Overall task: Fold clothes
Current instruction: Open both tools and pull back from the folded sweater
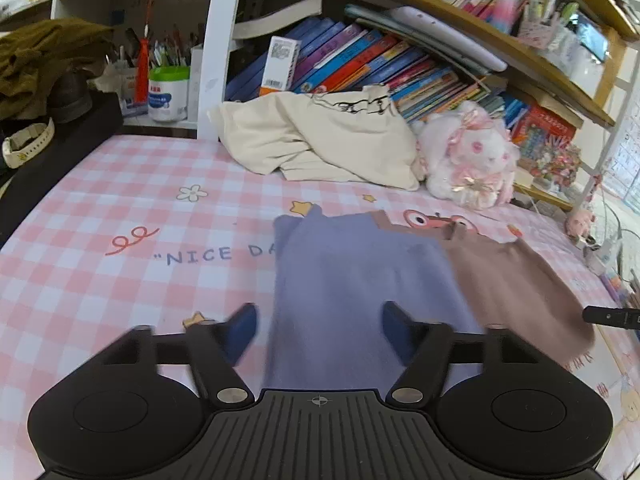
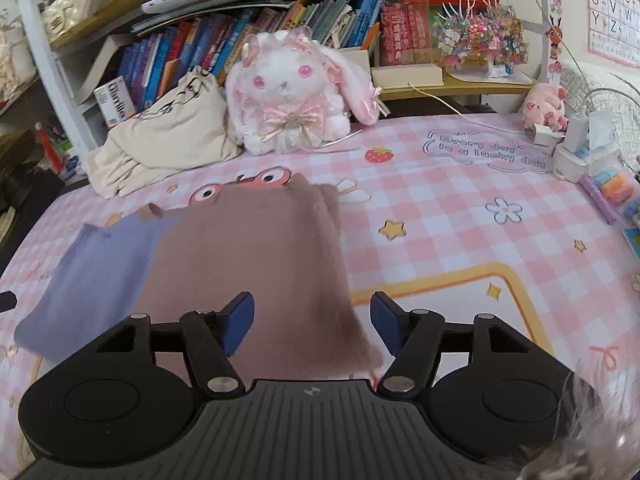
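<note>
Left gripper [image 1: 318,330]: jaws stand wide apart, blue pads clear of any cloth, nothing gripped; the purple part of the garment [image 1: 360,280] lies below and between them on the table. Right gripper [image 2: 312,322]: jaws likewise spread, pads not pressing on anything; the brown part of the garment [image 2: 256,248] lies beneath, its near right corner blurred. The garment is a two-colour piece, purple on the left and brown on the right, lying flat in a roughly rectangular fold on the pink checked tablecloth [image 2: 460,220], near the middle of the table and toward the front edge. In the left wrist view the tip of the right gripper shows at the far right edge, beside the brown cloth. Behind the garment, well apart from it, a cream cloth bag [image 1: 320,140] is slumped against the bookshelf [image 1: 360,60], with a white and pink plush rabbit [image 2: 288,96] just beside it. A small pink plush toy [image 2: 548,106] and chargers [image 2: 572,148] sit at the right rear of the table.
</note>
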